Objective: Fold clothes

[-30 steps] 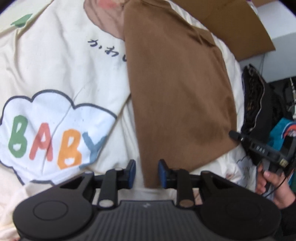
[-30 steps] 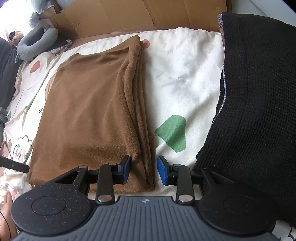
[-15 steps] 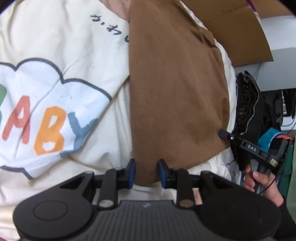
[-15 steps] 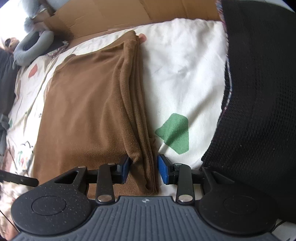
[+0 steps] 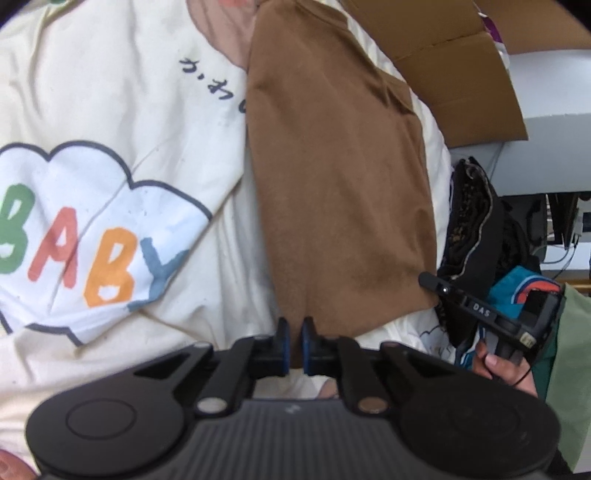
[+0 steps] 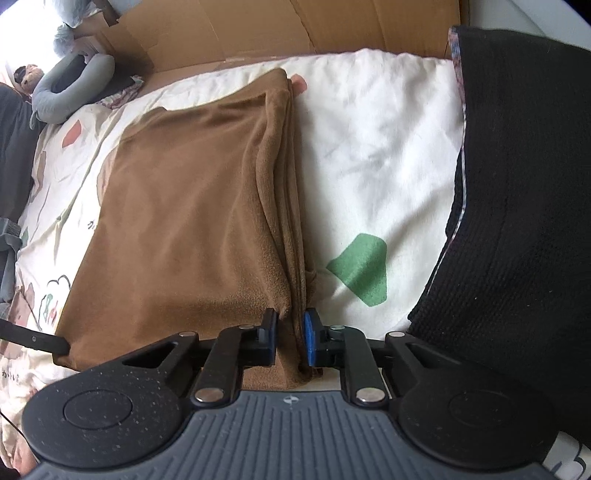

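We pinch the brown garment on the bed: left gripper and right gripper each clamp its near corners. Black knitwear lies beside it.

Cream printed bed cover, with folded brown garment and black knit garment on it.

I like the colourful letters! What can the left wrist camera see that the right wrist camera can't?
Only the left wrist view clearly shows the big BABY cloud, plus the left hand-held gripper pinching the brown garment's corner. Only the right wrist view shows the black knit garment, the green patch and the right hand-held gripper around the folded edge. Both show the brown garment and cardboard.
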A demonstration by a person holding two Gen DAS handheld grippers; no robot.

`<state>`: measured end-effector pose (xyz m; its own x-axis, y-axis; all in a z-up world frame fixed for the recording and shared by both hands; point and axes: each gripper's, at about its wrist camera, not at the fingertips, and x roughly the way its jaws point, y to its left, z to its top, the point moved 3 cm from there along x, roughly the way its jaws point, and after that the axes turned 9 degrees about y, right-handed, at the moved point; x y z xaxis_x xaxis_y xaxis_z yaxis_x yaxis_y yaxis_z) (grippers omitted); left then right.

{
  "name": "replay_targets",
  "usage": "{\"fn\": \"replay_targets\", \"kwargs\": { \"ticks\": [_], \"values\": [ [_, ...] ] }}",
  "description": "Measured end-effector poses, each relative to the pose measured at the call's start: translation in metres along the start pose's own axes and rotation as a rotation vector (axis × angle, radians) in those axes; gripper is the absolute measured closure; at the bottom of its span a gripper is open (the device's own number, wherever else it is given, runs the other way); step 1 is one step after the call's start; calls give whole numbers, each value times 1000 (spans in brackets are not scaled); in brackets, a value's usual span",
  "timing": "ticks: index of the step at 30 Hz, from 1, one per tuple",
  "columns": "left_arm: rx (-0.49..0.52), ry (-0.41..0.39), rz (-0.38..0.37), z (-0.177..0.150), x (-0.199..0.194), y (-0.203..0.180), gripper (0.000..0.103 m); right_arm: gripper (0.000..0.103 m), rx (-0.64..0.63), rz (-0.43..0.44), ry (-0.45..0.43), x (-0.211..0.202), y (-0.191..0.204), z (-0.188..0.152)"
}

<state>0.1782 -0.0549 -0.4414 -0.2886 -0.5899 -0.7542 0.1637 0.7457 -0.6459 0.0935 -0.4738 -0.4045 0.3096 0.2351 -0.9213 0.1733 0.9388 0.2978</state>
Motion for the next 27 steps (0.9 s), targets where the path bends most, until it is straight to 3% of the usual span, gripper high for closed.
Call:
{"fn": "replay_targets", "kwargs": {
  "ticks": [15, 19, 22, 27],
  "values": [
    [-8, 3, 96, 9, -25, 24, 97, 89, 53, 103, 85, 10, 23, -25],
    [30, 13, 87, 10, -12, 31, 95, 77, 68, 97, 77, 18, 19, -27],
    [55, -6, 106, 14, -8, 35, 84, 63, 80, 117, 59, 22, 15, -25],
    [26, -30, 38, 23, -8, 46, 76, 60, 114, 171, 50, 31, 5, -17]
  ]
}}
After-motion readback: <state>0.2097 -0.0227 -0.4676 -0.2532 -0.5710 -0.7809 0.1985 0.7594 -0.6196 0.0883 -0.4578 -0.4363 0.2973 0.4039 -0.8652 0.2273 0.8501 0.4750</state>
